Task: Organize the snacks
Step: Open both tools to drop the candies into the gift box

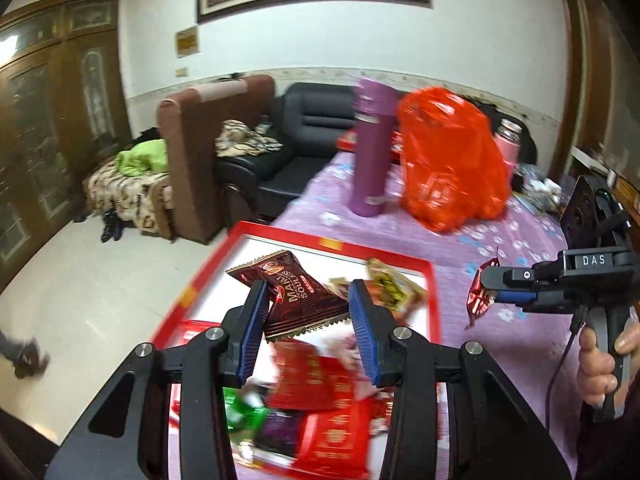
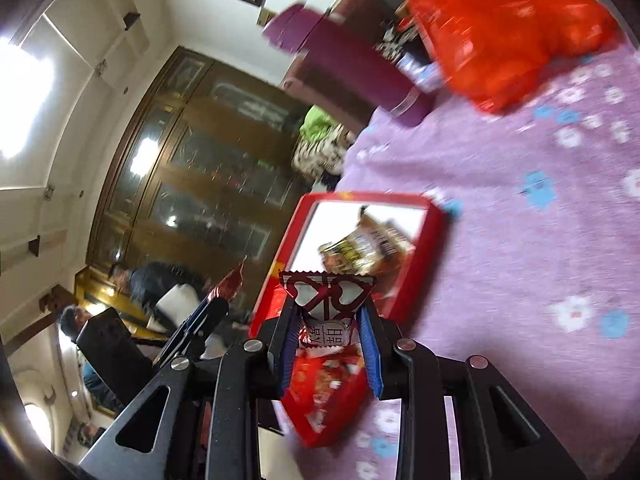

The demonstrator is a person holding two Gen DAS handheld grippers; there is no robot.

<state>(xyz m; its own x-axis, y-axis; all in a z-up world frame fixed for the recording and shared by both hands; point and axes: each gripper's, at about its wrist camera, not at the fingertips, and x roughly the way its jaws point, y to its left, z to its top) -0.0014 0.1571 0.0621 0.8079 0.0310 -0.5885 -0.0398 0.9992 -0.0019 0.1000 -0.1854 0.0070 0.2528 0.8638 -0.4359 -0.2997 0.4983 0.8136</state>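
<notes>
My left gripper (image 1: 308,296) is shut on a dark brown snack packet (image 1: 296,296) and holds it above a red-rimmed tray (image 1: 434,280) with several red, green and purple packets (image 1: 320,384) in it. My right gripper (image 2: 330,312) is shut on a small red-and-white candy wrapper (image 2: 328,294), held above the tray's right edge (image 2: 424,248). It shows from the side in the left wrist view (image 1: 490,290), with the red wrapper (image 1: 480,300) in its jaws. A gold packet (image 2: 360,252) lies at the tray's far end.
The tray sits on a purple flowered tablecloth (image 1: 500,240). A purple flask (image 1: 370,148), an orange-red plastic bag (image 1: 452,160) and a pink bottle (image 1: 508,144) stand further back. Sofas (image 1: 296,140) and a wooden cabinet (image 1: 48,120) are beyond the table's left edge.
</notes>
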